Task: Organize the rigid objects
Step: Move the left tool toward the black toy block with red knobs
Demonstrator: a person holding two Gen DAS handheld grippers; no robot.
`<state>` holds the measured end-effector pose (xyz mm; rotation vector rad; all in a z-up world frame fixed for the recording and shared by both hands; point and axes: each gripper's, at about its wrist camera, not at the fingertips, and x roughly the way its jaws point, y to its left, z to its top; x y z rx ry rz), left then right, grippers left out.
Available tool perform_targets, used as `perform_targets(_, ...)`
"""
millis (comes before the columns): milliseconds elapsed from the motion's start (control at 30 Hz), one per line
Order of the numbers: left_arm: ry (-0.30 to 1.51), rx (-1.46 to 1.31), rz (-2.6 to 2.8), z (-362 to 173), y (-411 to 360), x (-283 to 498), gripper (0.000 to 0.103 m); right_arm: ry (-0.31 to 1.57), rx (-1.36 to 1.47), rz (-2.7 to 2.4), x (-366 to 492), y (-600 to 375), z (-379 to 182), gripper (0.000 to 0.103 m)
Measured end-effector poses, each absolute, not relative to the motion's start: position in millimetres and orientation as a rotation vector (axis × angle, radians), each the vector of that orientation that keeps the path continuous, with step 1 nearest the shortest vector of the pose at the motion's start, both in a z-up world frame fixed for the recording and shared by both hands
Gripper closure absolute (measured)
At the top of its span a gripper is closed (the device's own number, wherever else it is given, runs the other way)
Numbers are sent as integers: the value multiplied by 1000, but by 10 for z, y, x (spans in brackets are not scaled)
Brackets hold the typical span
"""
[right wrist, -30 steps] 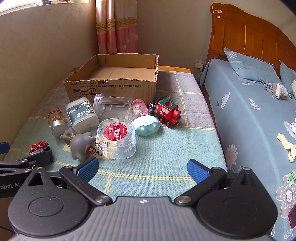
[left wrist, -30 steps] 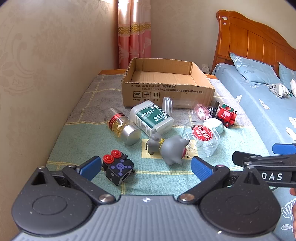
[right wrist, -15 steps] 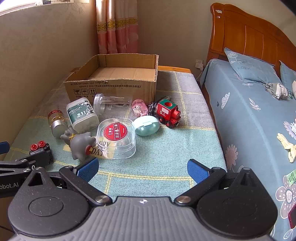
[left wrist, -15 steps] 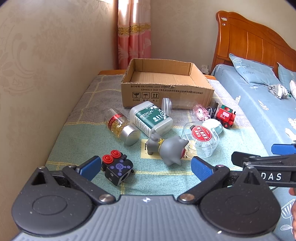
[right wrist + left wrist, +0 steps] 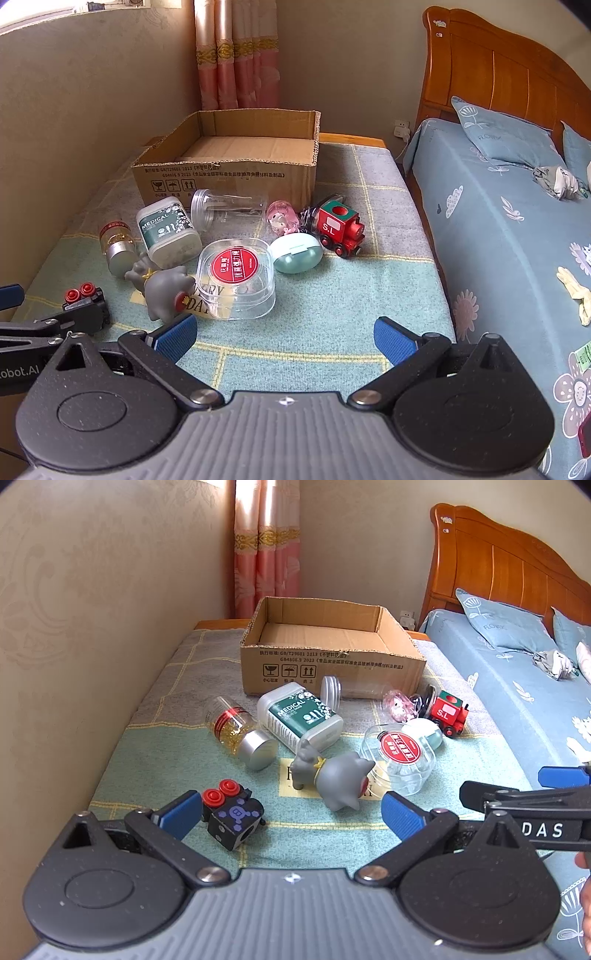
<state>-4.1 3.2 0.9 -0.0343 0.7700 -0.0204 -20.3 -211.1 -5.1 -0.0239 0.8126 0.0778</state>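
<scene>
1. the cardboard box (image 5: 332,653) sits open-topped at the far end of the checked blanket (image 5: 325,295), well ahead of both tongs, with nothing visible inside.
2. the left gripper (image 5: 288,814) hangs low over the near edge of the blanket, jaws spread wide and holding nothing.
3. the right gripper (image 5: 284,338) is just as wide open and bare, level with the left one and to its right.
4. the clear round tub (image 5: 236,282) with a red label lies just ahead of the right gripper's left finger.
5. the green-and-white medical bottle (image 5: 301,716) lies on its side ahead of the left gripper, its base toward the box.
6. the grey animal figure (image 5: 332,775) lies tipped between the left gripper's fingers, farther out, touching the tub.
7. the red toy train (image 5: 340,229) stands ahead of the right gripper, beside a mint oval case (image 5: 295,254).
8. the black cube with two red buttons (image 5: 231,814) sits just beside the left gripper's left fingertip.
</scene>
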Motion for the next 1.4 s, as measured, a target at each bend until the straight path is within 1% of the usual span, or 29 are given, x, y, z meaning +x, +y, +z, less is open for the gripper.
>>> perform_targets(400,779,-44,-45,-32,77,-7,1,798,-32,102,-179,-2113,-55,0)
perform_targets(667,789,-46,-83,-128,190,62,1,748,-36,200,-181,-2185,-120,0)
perform_targets(833,817,-28,-69,-259,301,170,1,763,-51,205,-132,-2222,-229,0)
perform_targets(1233,938,-29,-1,-771,561,377,1,790,-80,244,14,-2197,-480,0)
perform_targets(1400,963,-13,50,-831,663,414,1,799,-84,250,60,-2204,-531,0)
